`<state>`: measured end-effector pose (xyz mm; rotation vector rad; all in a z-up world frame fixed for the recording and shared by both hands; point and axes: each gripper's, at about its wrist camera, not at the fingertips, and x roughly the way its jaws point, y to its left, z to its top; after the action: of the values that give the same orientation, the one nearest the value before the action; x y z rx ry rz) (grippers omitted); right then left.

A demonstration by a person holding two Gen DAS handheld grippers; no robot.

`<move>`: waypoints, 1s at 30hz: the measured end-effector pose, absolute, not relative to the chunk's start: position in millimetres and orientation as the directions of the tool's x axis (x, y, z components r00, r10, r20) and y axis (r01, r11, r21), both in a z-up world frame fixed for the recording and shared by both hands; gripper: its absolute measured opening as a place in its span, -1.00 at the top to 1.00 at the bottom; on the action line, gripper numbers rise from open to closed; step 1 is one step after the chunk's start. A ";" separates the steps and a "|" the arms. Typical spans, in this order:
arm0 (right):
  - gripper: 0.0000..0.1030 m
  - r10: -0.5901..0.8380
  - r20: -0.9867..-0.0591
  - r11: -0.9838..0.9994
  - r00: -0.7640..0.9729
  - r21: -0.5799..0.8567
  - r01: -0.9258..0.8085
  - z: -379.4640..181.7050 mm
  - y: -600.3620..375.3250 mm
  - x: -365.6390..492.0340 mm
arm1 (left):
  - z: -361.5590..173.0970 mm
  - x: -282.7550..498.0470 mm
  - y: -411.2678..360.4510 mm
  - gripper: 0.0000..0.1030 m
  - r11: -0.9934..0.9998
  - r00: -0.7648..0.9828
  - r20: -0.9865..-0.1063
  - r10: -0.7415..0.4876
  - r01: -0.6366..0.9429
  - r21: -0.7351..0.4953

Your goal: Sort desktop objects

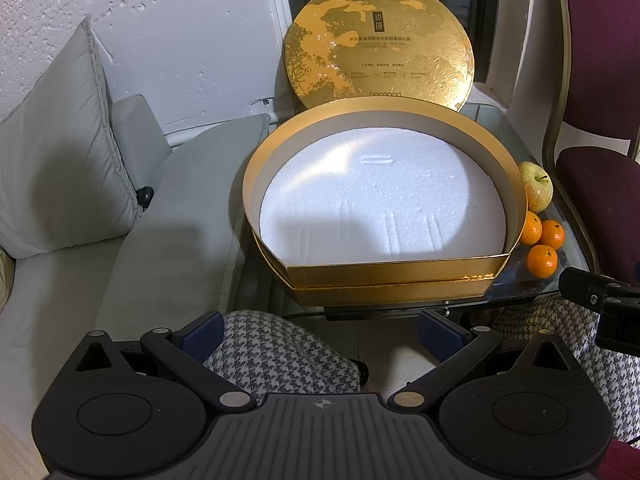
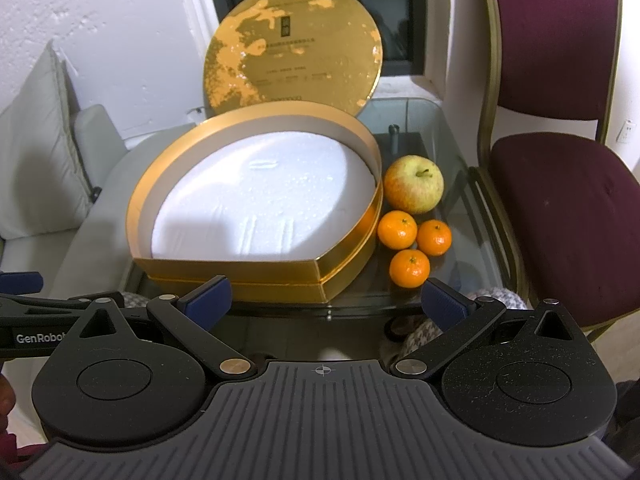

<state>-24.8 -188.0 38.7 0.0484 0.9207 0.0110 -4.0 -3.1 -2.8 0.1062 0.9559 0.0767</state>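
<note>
both grippers idle at the near edge of the glass table (image 2: 432, 120), nothing touched yet. left gripper (image 1: 320, 330) jaws spread wide, empty. right gripper (image 2: 324, 298) same, released, empty.

gold box (image 2: 280, 276) sits mid-table, white foam liner (image 2: 260, 208) bare inside, nothing in it. lid (image 2: 292, 52) propped upright against the far wall behind it.

fruit sits on the glass just right of the box: apple (image 2: 414, 190) furthest, touching or almost touching the box wall; three tangerines clustered nearer. closest is the near tangerine (image 2: 410, 268).

my read: step is first pick, fruit into box. suggest the right gripper takes the near tangerine, since it's nearly in line with the right finger and clear on its near and right sides. come in from above, jaws straddling left-right, close gently as the skin is soft. lift above the box rim before moving left. take the apple last, gap at the box wall looks tight.
</note>
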 end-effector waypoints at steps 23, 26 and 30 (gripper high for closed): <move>-1.00 0.031 -0.796 0.999 0.604 0.047 0.012 38.3 -189.5 -25.1 | -2.7 -4.0 -6.2 -0.99 0.992 0.570 -0.814 0.112 -0.014 0.126; -1.00 0.031 -0.798 0.999 0.602 0.049 0.014 36.7 -190.6 -25.7 | -3.6 -3.7 -7.1 -0.99 0.992 0.564 -0.819 0.107 -0.007 0.125; -1.00 0.033 -0.801 0.998 0.598 0.054 0.016 35.5 -190.0 -26.2 | -4.6 -3.8 -9.8 -0.99 0.992 0.561 -0.822 0.101 0.010 0.129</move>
<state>-26.2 -190.0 35.5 0.0572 0.9305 0.0101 -3.8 -9.8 -4.6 0.1238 0.9743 0.0540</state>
